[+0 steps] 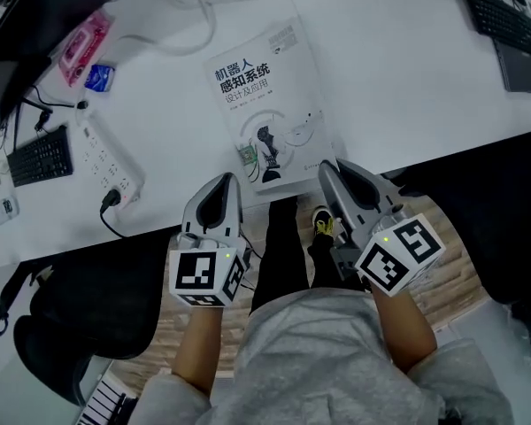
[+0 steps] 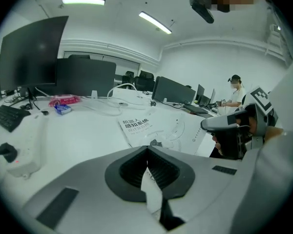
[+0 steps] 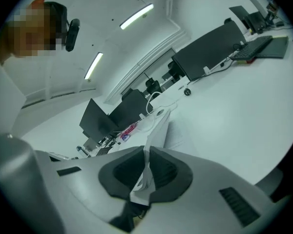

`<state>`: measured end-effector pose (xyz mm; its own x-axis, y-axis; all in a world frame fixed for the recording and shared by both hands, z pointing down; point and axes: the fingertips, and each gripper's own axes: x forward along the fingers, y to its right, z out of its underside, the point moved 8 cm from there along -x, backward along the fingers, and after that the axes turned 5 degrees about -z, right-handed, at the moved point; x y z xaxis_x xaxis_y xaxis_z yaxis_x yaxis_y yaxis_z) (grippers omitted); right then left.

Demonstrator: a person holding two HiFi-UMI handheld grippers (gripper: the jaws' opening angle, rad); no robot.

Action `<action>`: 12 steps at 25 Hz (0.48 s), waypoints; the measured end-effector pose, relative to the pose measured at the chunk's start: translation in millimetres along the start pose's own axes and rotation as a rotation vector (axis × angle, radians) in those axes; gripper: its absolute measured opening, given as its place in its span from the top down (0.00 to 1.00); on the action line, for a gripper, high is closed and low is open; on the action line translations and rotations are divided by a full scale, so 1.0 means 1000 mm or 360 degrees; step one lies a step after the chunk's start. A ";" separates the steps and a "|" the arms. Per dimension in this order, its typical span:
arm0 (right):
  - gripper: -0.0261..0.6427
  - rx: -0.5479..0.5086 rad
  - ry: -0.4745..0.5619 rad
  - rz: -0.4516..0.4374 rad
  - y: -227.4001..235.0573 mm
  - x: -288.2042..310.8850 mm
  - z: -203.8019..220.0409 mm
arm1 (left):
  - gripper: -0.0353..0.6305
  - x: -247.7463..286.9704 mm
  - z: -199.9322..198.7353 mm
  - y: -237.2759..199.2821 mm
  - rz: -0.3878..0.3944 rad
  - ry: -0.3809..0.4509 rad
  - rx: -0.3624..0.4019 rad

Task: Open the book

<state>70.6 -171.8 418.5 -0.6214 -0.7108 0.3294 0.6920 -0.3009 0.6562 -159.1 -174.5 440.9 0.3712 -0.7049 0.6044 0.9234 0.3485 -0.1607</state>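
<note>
A white-covered book [image 1: 265, 104] with a printed title lies closed on the white desk [image 1: 407, 87], its bottom edge near the desk's front. My right gripper [image 1: 329, 171] is at the book's lower right corner, shut on the thin edge of the cover [image 3: 156, 126], which rises from between its pads in the right gripper view. My left gripper [image 1: 221, 182] hovers just left of the book's lower left corner, jaws together with nothing held. In the left gripper view the book [image 2: 156, 128] lies ahead and to the right, with the right gripper [image 2: 219, 123] beyond it.
A white power strip [image 1: 106, 162] and black keyboard [image 1: 40, 156] lie left of the book. A pink packet [image 1: 82, 47], a blue item [image 1: 99, 78] and white cables [image 1: 173, 16] sit farther back. Another keyboard [image 1: 504, 20] is at the far right. Monitors [image 2: 31, 57] line the desk's back.
</note>
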 end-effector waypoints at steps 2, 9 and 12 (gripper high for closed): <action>0.89 -0.0098 -0.0011 -0.0033 -0.016 0.001 -0.004 | 0.93 -0.013 -0.005 -0.003 -0.0040 0.0041 -0.0001; 0.89 -0.0367 -0.0049 -0.0095 -0.056 0.008 -0.020 | 0.93 -0.054 -0.024 -0.010 -0.0149 0.0169 -0.0049; 0.89 -0.0430 -0.0067 -0.0099 -0.065 0.008 -0.027 | 0.93 -0.066 -0.028 -0.013 -0.0169 0.0181 -0.0059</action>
<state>30.6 -175.5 360.0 -0.6766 -0.6605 0.3256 0.7214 -0.5056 0.4732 -193.4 -149.7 381.7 0.2777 -0.8028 0.5277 0.9603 0.2465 -0.1304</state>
